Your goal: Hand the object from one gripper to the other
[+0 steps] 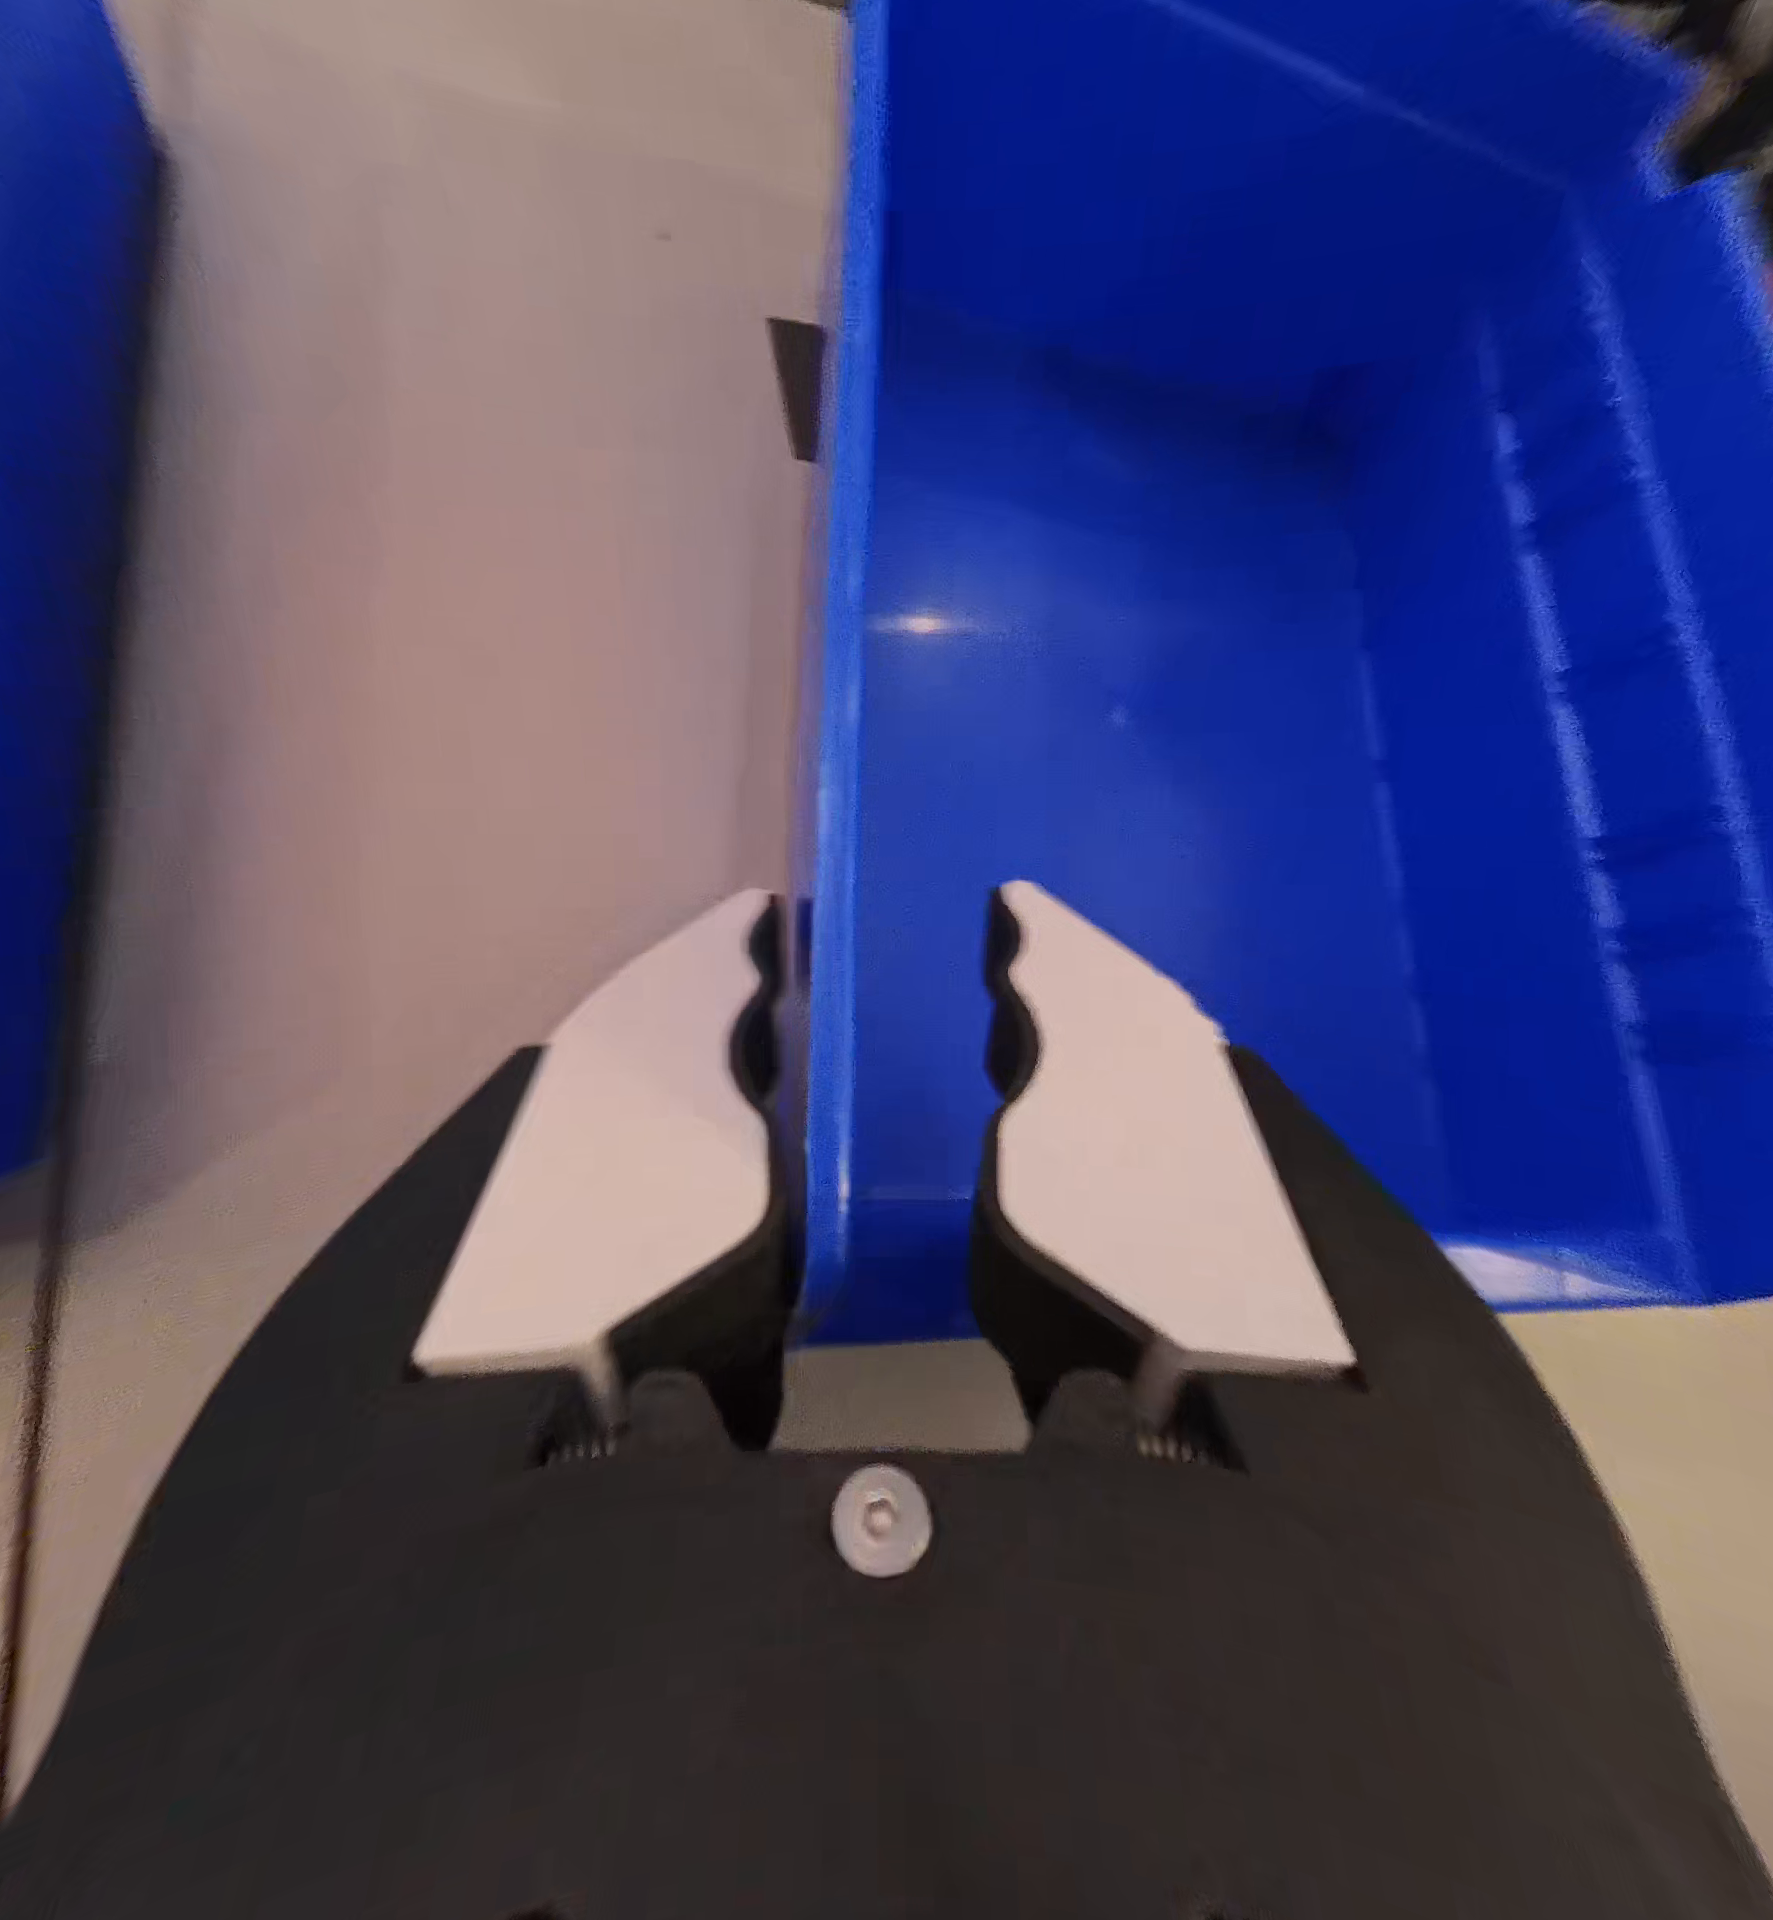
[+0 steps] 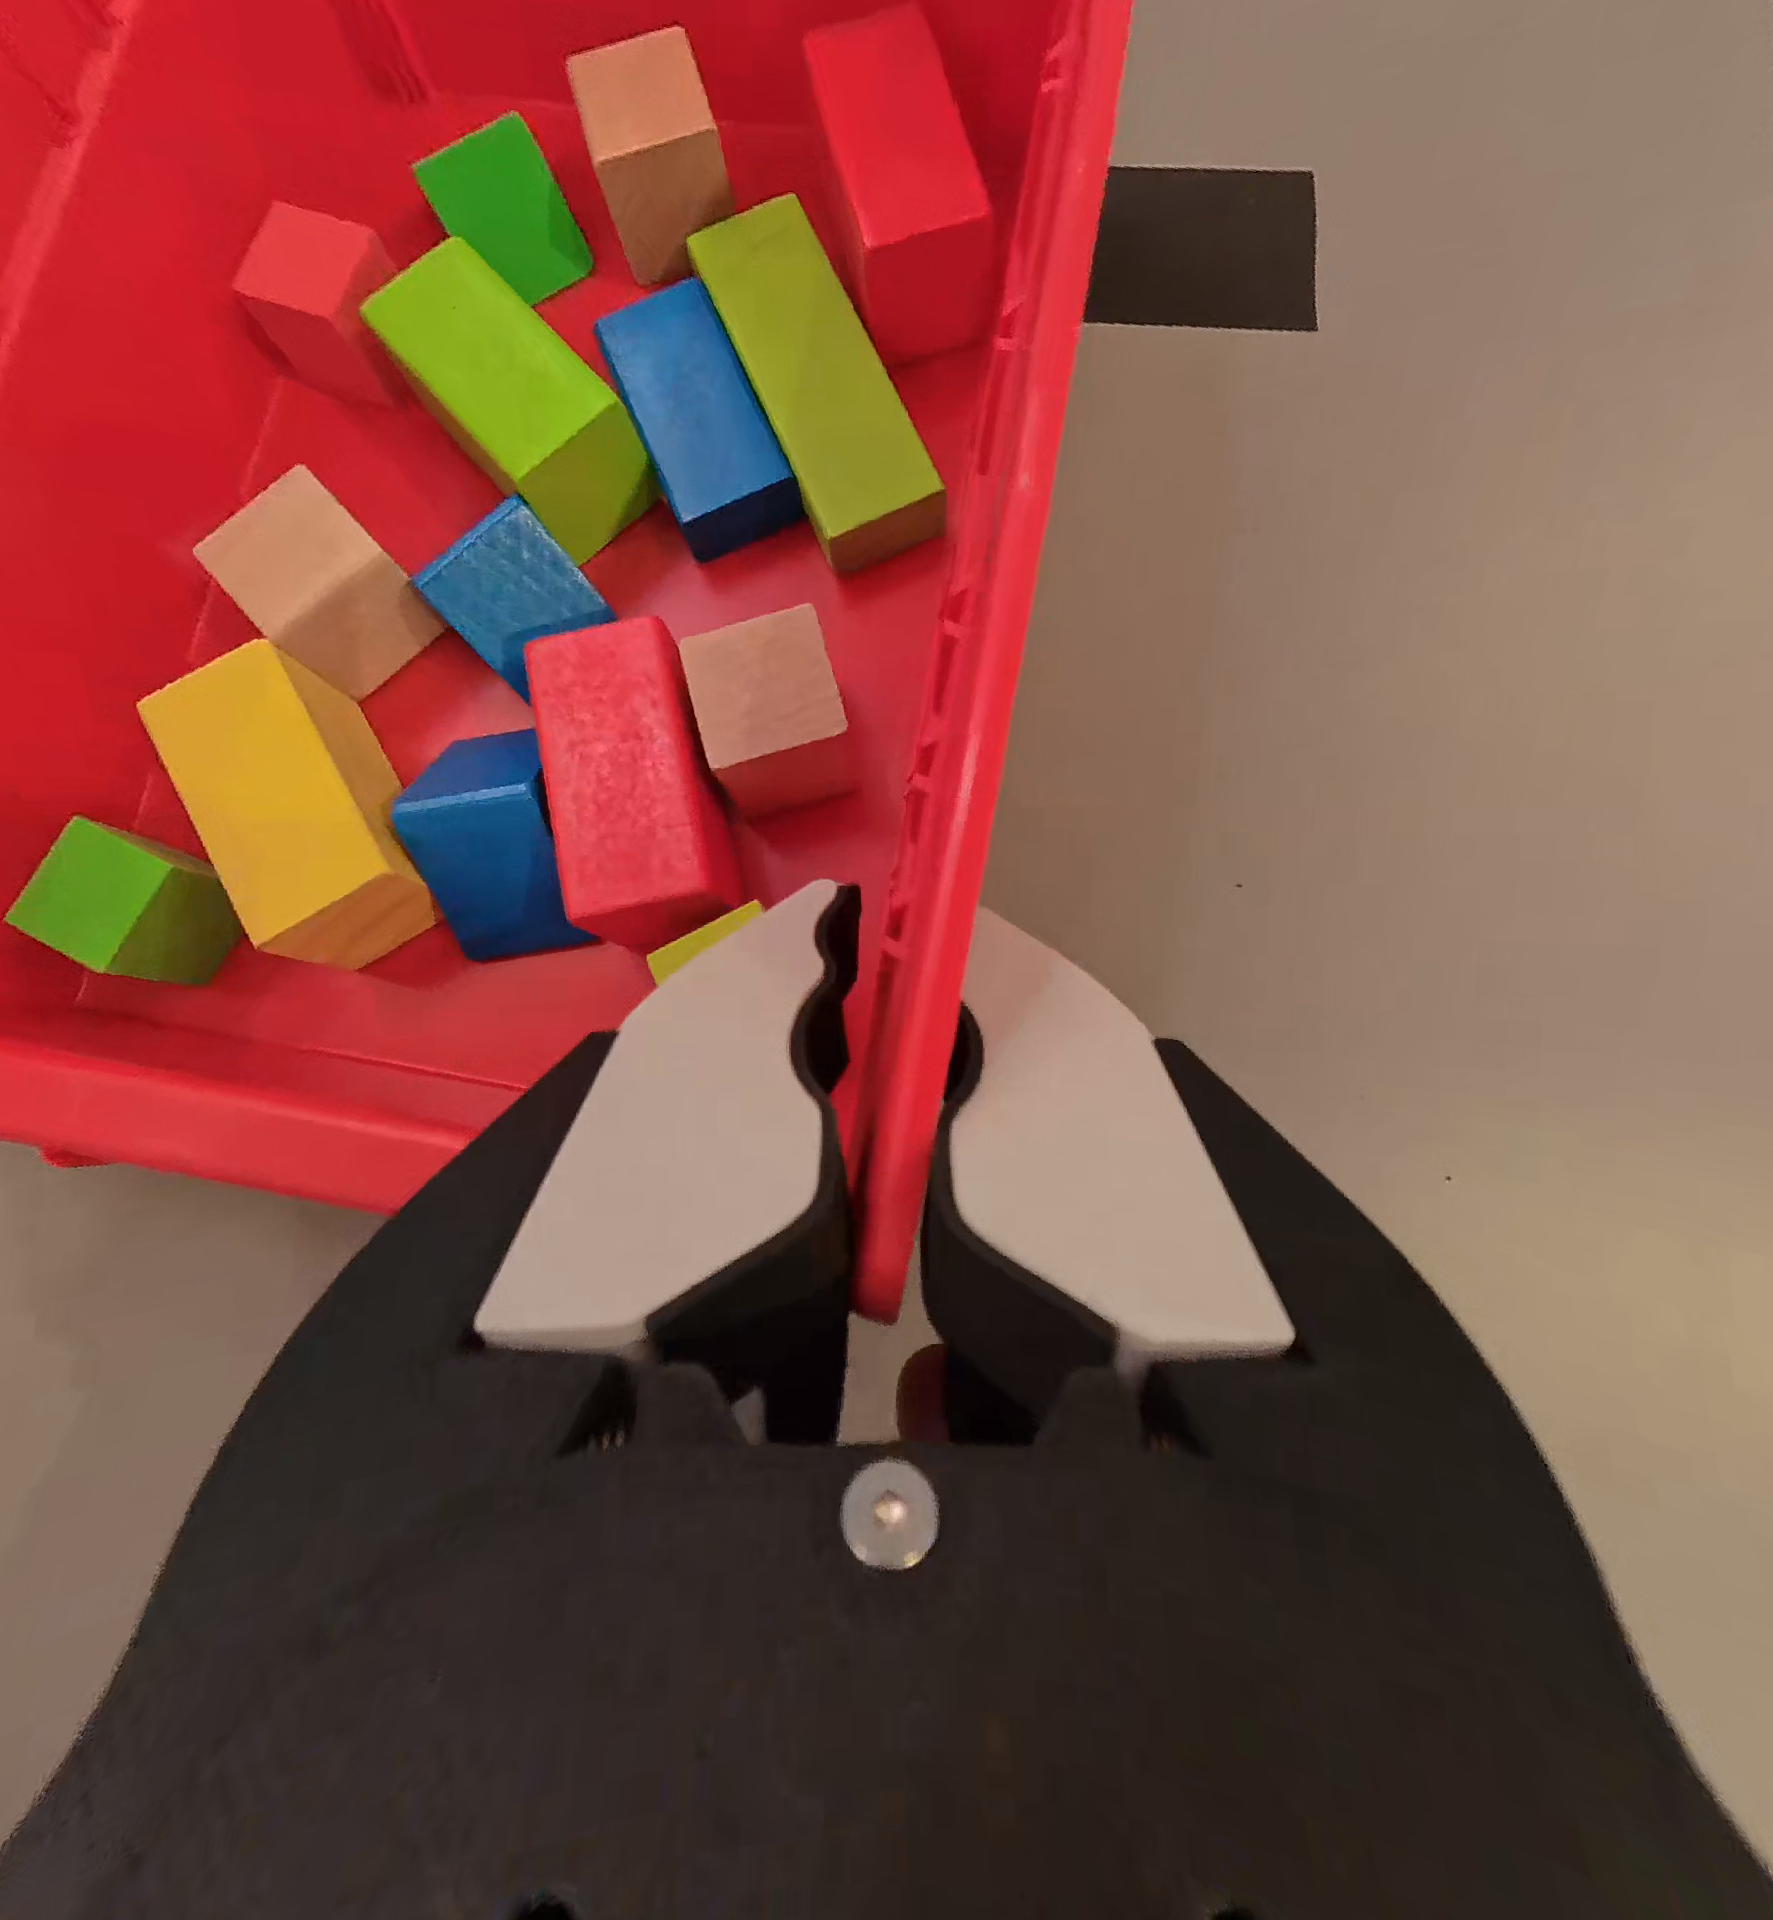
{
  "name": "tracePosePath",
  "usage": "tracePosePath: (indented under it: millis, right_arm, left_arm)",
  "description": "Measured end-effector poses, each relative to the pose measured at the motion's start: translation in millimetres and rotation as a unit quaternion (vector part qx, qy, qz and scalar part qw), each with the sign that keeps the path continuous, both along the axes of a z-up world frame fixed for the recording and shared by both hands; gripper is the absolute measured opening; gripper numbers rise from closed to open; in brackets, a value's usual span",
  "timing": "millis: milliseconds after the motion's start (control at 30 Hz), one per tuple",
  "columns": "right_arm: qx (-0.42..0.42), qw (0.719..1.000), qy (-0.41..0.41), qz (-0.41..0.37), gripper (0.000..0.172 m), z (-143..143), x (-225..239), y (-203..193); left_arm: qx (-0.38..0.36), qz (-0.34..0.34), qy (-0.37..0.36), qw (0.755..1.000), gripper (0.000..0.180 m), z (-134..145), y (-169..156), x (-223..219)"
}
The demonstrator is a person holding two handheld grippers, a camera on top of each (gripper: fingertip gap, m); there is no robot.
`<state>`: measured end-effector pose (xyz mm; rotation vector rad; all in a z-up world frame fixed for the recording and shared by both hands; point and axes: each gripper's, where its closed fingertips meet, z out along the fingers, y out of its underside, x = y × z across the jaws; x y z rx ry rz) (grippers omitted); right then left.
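while the left wrist view is smeared by blur, the left gripper is seen straddling the side wall of a blue bin; its jaws seem unclenched, with a gap showing on the inner side (the outer pad may be touching). nothing is seen inside the bin. in the right wrist view, the right gripper is clenched on the rim of a red bin, where coloured wooden blocks, the likely objects to hand over, lie loose. should the red bin be tilted, blocks could be spilled; no block is grasped yet.
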<state>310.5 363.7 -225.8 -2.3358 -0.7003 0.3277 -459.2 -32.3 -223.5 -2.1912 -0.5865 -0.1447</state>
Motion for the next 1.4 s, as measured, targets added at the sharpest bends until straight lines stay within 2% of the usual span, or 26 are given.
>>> tracePosePath:
  millis: [100, 300, 400, 567, 833, 967, 1067, 1400]
  right_arm:
    - [-0.005, 1.000, -0.009, 0.005, 0.006, 1, 5, -6]
    - [-0.032, 0.999, -0.024, 0.021, 0.005, 3, 23, -42]
    - [-0.049, 0.997, -0.038, 0.036, 0.005, 3, 32, -69]
    - [-0.065, 0.995, -0.052, 0.059, 0.005, 10, 44, -115]
    - [-0.089, 0.988, -0.073, 0.100, 0.007, 15, 38, -186]
    - [-0.110, 0.981, -0.091, 0.132, 0.006, 2, 21, -224]
    - [-0.116, 0.979, -0.075, 0.153, 0.006, 2, -1, -245]
    - [-0.114, 0.967, -0.057, 0.222, 0.002, 1, -116, -263]
  left_arm:
    - [-0.003, -0.012, -0.028, 1.000, 0.020, 0, 1, 4]
    - [0.000, -0.021, -0.018, 1.000, 0.007, 1, -6, 12]
    - [0.002, -0.039, -0.010, 0.999, 0.005, 3, -11, 26]
    - [0.039, -0.021, 0.004, 0.999, 0.006, 20, -27, 36]
    - [0.124, 0.013, 0.005, 0.992, 0.006, 67, -78, 55]
    - [0.155, 0.018, 0.000, 0.988, 0.007, 84, -94, 69]
    - [0.177, 0.028, 0.005, 0.984, 0.007, 97, -102, 80]
    - [0.199, 0.036, 0.004, 0.979, 0.006, 102, -126, 104]
